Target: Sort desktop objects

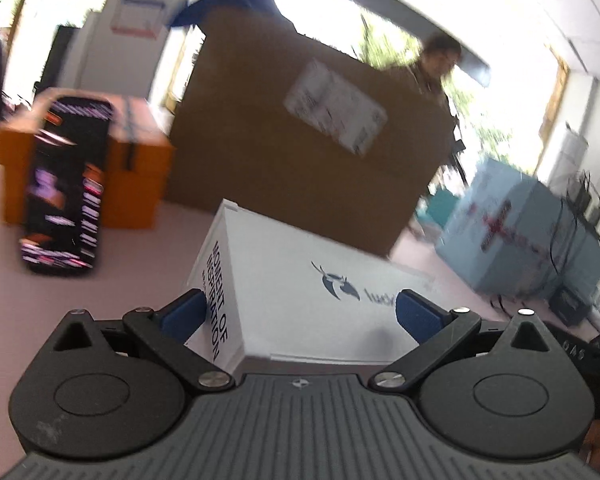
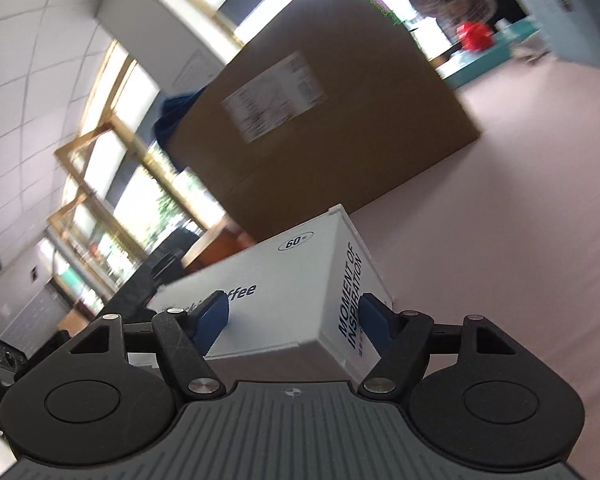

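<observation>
A large brown cardboard carton [image 1: 300, 152] with a white shipping label [image 1: 334, 106] stands on the pale pink worktop [image 1: 148, 264], something blue [image 1: 224, 4] showing at its top. A person [image 1: 438, 66] is partly visible behind it, blurred. Bright windows with wooden frames [image 2: 100, 168] line the far wall under a tiled ceiling [image 2: 32, 40]. A poster [image 1: 140, 8] hangs on a white column

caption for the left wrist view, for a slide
Left gripper straddles a white coffee box, with a large cardboard box behind it.
</observation>
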`<action>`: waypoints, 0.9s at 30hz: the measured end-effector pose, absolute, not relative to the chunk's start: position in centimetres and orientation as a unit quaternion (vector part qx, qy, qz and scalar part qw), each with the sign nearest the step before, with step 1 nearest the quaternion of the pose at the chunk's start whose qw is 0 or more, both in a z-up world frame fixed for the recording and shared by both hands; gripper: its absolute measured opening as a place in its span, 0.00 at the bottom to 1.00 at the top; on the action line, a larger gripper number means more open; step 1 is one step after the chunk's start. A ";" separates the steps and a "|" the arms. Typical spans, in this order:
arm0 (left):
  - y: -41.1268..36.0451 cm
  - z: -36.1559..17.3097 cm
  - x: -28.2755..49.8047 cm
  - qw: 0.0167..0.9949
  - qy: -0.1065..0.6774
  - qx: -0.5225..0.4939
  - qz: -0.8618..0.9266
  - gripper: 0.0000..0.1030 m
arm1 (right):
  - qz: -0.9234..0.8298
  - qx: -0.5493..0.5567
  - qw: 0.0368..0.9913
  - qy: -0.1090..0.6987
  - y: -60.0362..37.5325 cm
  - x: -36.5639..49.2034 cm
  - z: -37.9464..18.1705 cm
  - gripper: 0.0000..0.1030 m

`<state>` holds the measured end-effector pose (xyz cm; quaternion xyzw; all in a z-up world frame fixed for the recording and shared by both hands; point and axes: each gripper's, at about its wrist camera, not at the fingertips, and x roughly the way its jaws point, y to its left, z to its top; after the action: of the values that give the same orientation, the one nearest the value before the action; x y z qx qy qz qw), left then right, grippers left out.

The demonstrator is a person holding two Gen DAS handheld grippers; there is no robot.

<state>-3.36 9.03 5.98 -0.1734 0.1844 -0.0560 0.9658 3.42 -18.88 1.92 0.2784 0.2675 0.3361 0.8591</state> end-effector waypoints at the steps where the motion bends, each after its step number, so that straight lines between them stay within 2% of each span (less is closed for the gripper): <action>1: 9.7 6.1 -4.4 0.968 0.175 -0.172 -0.044 0.98 | 0.345 0.275 0.855 0.270 -17.9 3.2 2.1 0.67; 9: 17.6 6.6 -13.2 0.974 0.116 -0.180 0.072 0.98 | 0.420 0.247 0.823 0.293 -10.1 1.7 3.2 0.67; 16: 24.5 5.9 -20.3 0.958 0.087 -0.197 0.187 0.98 | 0.506 0.196 0.782 0.305 0.5 0.4 3.9 0.67; 23: 29.7 4.0 -23.9 0.932 0.091 -0.226 0.269 0.98 | 0.551 0.150 0.766 0.295 8.3 -2.3 3.2 0.67; 27: 30.1 3.9 -23.7 0.929 0.101 -0.219 0.282 0.99 | 0.557 0.122 0.777 0.268 9.7 -3.5 2.8 0.67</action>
<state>-23.69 30.06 3.86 -0.2186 0.1005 0.2823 0.9287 -3.54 9.75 2.84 0.1220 0.2682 0.5569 0.7766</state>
